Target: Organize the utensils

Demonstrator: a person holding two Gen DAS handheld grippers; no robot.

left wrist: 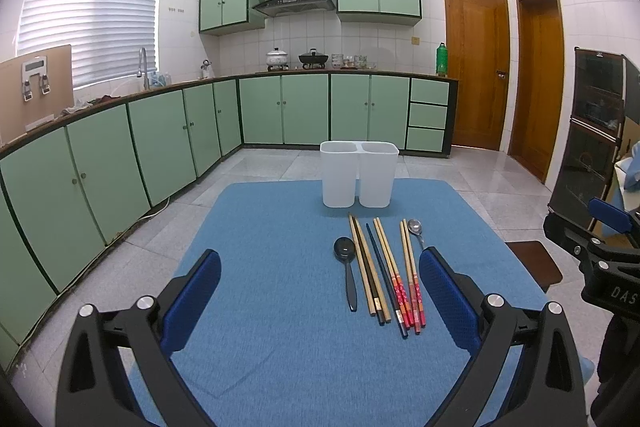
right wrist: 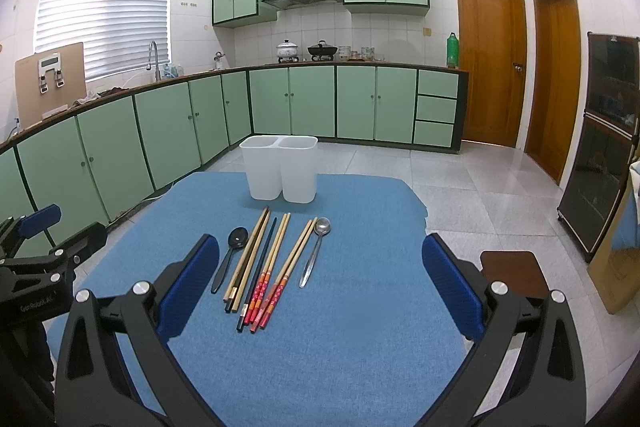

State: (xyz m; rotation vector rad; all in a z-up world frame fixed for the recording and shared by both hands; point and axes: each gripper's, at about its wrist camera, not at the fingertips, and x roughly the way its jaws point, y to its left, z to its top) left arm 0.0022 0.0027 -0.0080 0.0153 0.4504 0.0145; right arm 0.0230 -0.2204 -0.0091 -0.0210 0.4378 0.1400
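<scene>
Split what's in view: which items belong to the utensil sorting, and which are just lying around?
Job items:
black spoon
metal spoon
chopsticks, several pairs, lying side by side
white two-compartment holder
left gripper and right gripper, both open, holding nothing

Just there:
blue mat
pots on the far counter
green bottle
brown stool

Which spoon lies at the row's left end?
The black spoon, left of all the chopsticks; the metal spoon lies at the right end.

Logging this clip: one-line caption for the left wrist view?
Open left claw above a blue mat with chopsticks, two spoons and a white two-compartment holder.
</scene>
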